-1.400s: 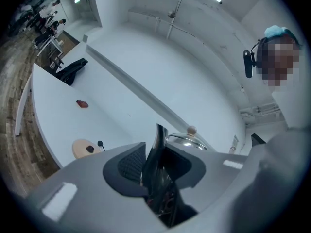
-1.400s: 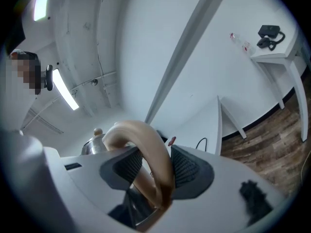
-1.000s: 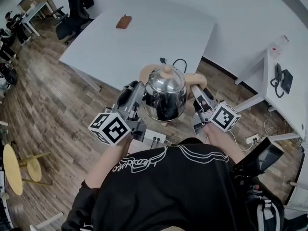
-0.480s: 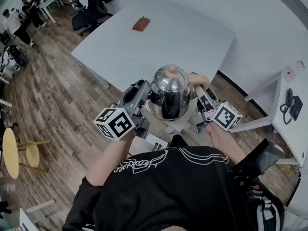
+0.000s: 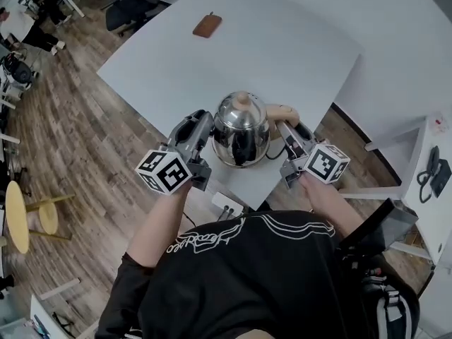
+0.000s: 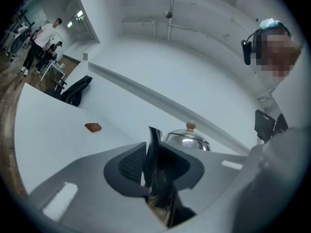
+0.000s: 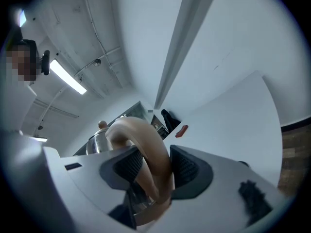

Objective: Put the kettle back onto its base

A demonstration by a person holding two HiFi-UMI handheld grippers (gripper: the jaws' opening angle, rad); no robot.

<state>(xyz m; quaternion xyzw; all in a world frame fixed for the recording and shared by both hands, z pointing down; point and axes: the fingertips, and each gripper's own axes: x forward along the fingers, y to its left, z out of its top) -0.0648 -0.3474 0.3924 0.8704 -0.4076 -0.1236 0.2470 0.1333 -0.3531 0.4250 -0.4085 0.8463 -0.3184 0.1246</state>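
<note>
The steel kettle [image 5: 240, 127] with a beige lid knob hangs just over the near corner of the white table [image 5: 261, 55]. Its dark spout [image 6: 155, 152] sits between the pads of my left gripper [image 5: 205, 123], whose jaws are closing on it. In the left gripper view the left gripper [image 6: 154, 168] shows the kettle's lid [image 6: 187, 139] behind the spout. My right gripper [image 5: 286, 129] is shut on the beige handle [image 7: 146, 152], which fills the gap of the right gripper [image 7: 153, 173]. I cannot make out the base; a black cord [image 5: 305, 128] lies beside the handle.
A small brown case [image 5: 207, 25] lies far back on the table. A white power strip [image 5: 227, 205] sits on the wooden floor below the table's corner. Office chairs [image 5: 127, 6] stand at the top left, a side table with a phone [image 5: 438, 168] at the right.
Both grippers have carried the kettle away from my body, from above the floor and a round wooden stool to over the table's near corner, and a little lower.
</note>
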